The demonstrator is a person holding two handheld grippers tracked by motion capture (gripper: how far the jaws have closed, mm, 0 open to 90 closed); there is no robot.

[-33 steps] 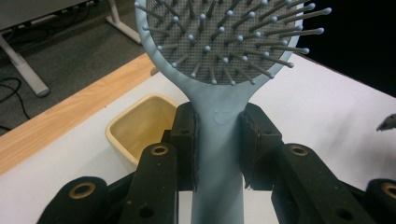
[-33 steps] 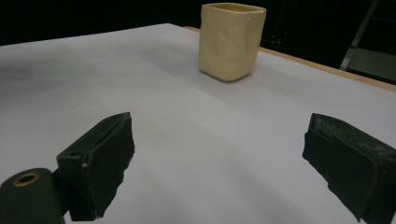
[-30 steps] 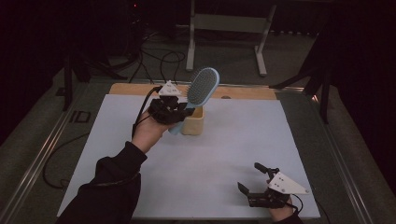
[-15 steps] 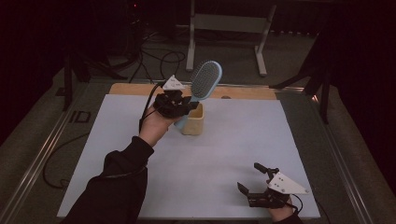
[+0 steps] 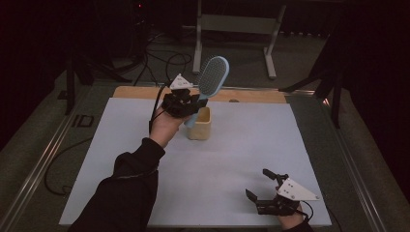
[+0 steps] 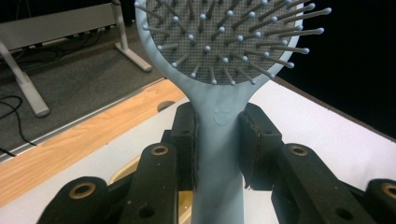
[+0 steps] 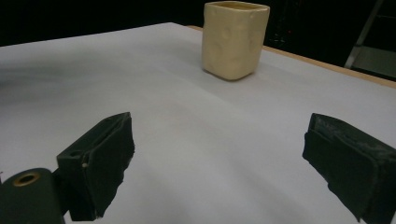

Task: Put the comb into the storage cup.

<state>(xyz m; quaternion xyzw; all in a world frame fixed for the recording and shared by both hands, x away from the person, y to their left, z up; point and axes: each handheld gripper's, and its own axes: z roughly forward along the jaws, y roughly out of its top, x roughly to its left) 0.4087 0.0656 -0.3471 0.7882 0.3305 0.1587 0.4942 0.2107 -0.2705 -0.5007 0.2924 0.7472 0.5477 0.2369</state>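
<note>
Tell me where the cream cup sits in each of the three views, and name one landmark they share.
High view: the cream cup stands upper middle on the white sheet, just right of the left claw, with the blue hairbrush above it.
Left gripper view: a sliver of the cup's rim at bottom left, behind the jaws.
Right gripper view: whole, upper middle.
Shared landmark: the wooden table edge beyond the cup.

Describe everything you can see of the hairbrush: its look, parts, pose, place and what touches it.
The hairbrush is pale blue and looks like plastic, with an oval head, a grey cushion set with ball-tipped pins, and a flat handle. It is held roughly upright, head tilted up and away, above the cream cup near the table's far edge. The left hand-held gripper is shut on the handle just below the head, a pad on each side. The handle's lower end is hidden.
</note>
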